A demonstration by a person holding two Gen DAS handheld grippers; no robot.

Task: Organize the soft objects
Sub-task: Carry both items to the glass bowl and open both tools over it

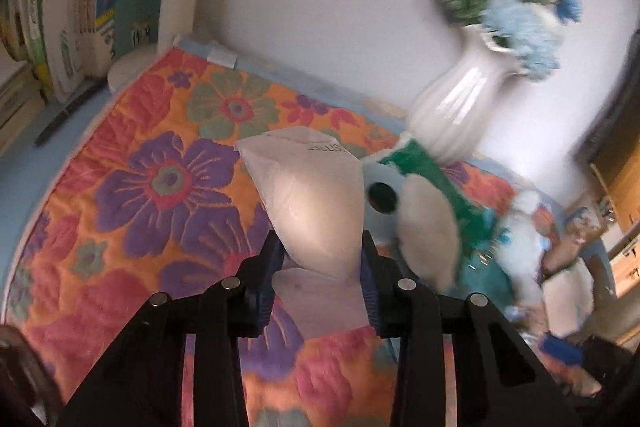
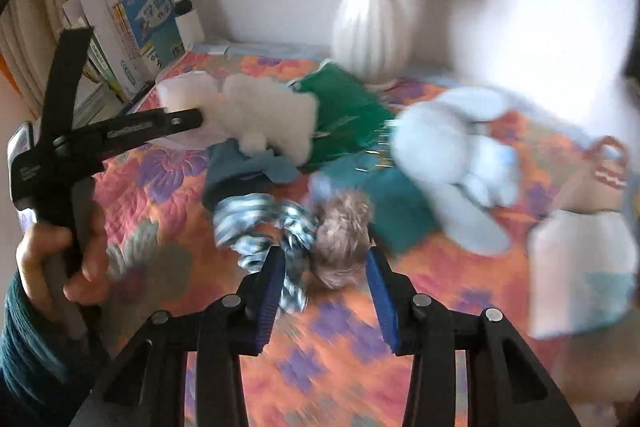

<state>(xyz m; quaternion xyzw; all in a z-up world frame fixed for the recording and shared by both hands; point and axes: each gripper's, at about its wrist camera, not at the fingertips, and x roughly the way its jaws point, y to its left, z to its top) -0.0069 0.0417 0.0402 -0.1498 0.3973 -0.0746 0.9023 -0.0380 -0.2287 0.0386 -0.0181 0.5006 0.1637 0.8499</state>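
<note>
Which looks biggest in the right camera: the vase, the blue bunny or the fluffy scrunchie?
1. Blue bunny
2. Vase, nearly as big but farther away, so unsure
3. Fluffy scrunchie, smallest though nearest

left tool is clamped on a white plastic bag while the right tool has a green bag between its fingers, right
Not quite. The left tool is clamped on the white plastic bag, but the right tool has a fluffy grey-brown scrunchie between its fingers, as the right wrist view shows. The green bag lies further back on the flowered quilt.
</note>
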